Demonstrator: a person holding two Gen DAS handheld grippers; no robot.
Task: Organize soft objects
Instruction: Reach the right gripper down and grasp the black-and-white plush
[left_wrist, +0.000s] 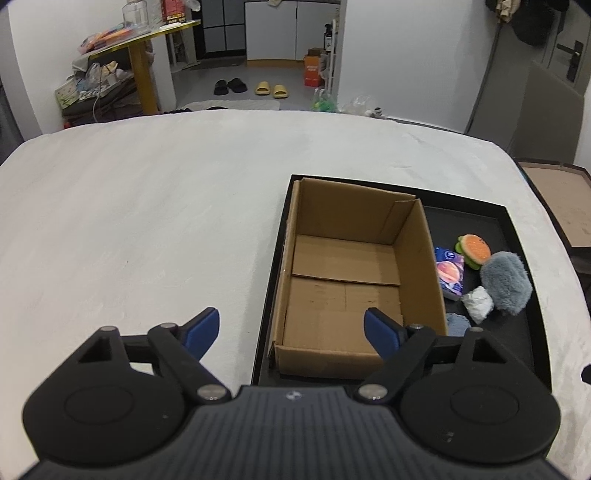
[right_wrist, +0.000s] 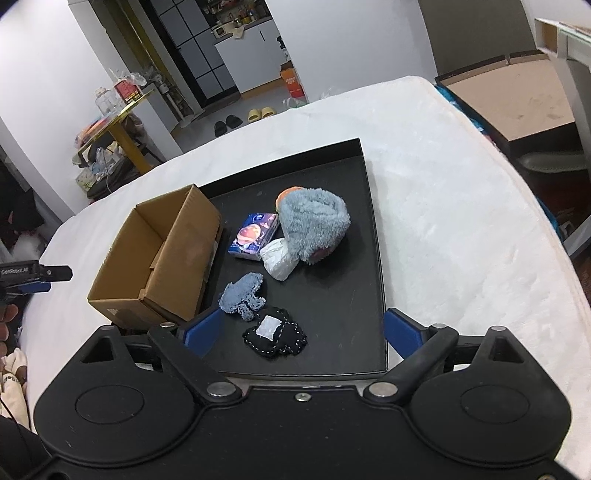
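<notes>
Left gripper hangs with its blue pads spread and nothing between them, above the near left corner of the cardboard box. Box is empty and stands in the left part of the black tray, which rests on the white plush cover.

Right of the box, on the tray floor, lie the soft items: a small blue knitted piece just beside the box wall, a black stitched pad nearest the camera, a printed tissue pack, a white crumpled bundle touching a grey fluffy plush, and an orange burger-shaped toy partly hidden behind the plush.

Right gripper is likewise spread and empty, and the black stitched pad sits between its pads, untouched as far as the view shows.

Assessment: no item is yet in the box, so the sorting is at its first pick. The right gripper appears to be approaching the black pad. Next move calls for lowering until the pads bracket the pad, pinching it, then lifting clear of the tray rim and carrying it left over the box.
</notes>
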